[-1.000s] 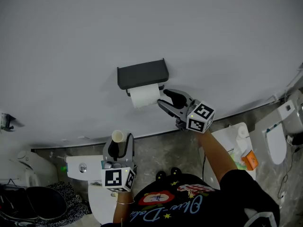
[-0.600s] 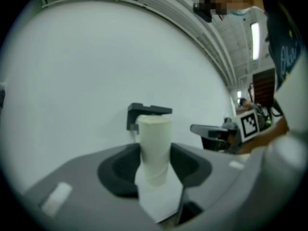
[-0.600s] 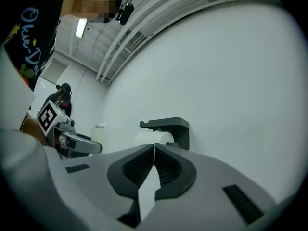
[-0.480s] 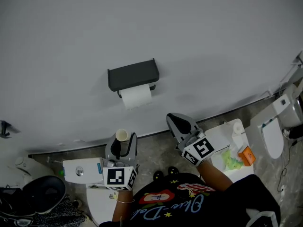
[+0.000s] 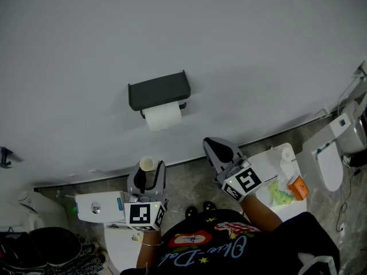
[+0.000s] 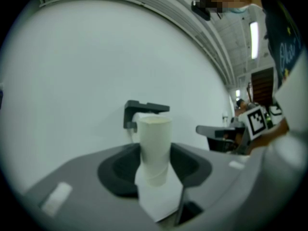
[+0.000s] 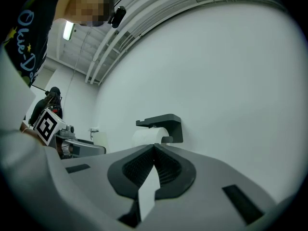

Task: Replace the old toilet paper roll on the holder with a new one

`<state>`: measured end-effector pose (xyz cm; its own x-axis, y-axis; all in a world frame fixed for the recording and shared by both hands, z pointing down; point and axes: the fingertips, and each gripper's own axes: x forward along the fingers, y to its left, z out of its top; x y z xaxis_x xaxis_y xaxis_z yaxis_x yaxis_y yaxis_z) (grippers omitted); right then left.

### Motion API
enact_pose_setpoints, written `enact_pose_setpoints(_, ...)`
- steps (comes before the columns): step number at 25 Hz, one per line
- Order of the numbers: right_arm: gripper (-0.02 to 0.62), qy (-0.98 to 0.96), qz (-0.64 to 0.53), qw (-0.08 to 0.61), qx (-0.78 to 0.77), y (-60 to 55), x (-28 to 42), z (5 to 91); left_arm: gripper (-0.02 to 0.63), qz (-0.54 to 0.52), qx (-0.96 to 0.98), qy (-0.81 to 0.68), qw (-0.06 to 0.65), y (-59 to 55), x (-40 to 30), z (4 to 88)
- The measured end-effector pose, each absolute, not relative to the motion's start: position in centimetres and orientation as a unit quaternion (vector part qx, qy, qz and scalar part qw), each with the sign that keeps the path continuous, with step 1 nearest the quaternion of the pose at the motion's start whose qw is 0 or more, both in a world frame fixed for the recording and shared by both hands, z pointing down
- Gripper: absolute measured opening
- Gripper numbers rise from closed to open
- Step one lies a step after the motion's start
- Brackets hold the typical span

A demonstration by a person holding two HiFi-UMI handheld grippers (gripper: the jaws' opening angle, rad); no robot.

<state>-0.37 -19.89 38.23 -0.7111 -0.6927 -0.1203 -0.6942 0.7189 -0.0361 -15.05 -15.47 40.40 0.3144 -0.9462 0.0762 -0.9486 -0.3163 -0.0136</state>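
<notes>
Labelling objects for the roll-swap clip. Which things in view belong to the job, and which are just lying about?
Job:
- wall holder
- paper roll on the holder
- bare tube, clamped in the left gripper
- right gripper, jaws shut

Lying about:
- toilet cistern
- orange box
- dark bag

A full white toilet paper roll (image 5: 162, 117) sits on the dark wall-mounted holder (image 5: 159, 89), tucked just under the holder's flat top shelf, its axis level along the pale wall. The old roll, a bare cardboard tube (image 6: 155, 143), stands upright, clamped near its lower end between the jaws of the left gripper (image 5: 148, 176), below the holder and clear of it.
</notes>
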Motion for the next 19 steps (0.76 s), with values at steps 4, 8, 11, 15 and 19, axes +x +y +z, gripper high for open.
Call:
enact_pose_setpoints(4,0.014,0.928,0.001,0.063,-0.368,-19.8,-0.6,38.4,0.186,0.036,0.808,-0.588,0.017,-15.3,-15.2,40.5)
enact_pose_setpoints(8,0.014,0.929,0.001,0.058,-0.366,-19.5,-0.8,38.6,0.186,0.037,0.805,-0.592,0.017,-15.1,-15.4,40.5)
enact_pose_setpoints(11,0.014,0.931,0.003,0.059,-0.361,-19.2,-1.0,38.5,0.186,0.037,0.804,-0.593,0.017,-14.8,-15.5,40.5)
enact_pose_setpoints(15,0.014,0.933,0.007,0.055,-0.356,-19.1,-1.2,38.4,0.186,0.037,0.803,-0.595,0.019,-14.7,-15.5,40.6)
enact_pose_setpoints(19,0.014,0.934,0.005,0.053,-0.353,-19.3,-1.5,38.4,0.186,0.04,0.801,-0.597,0.021,-14.7,-15.8,40.7)
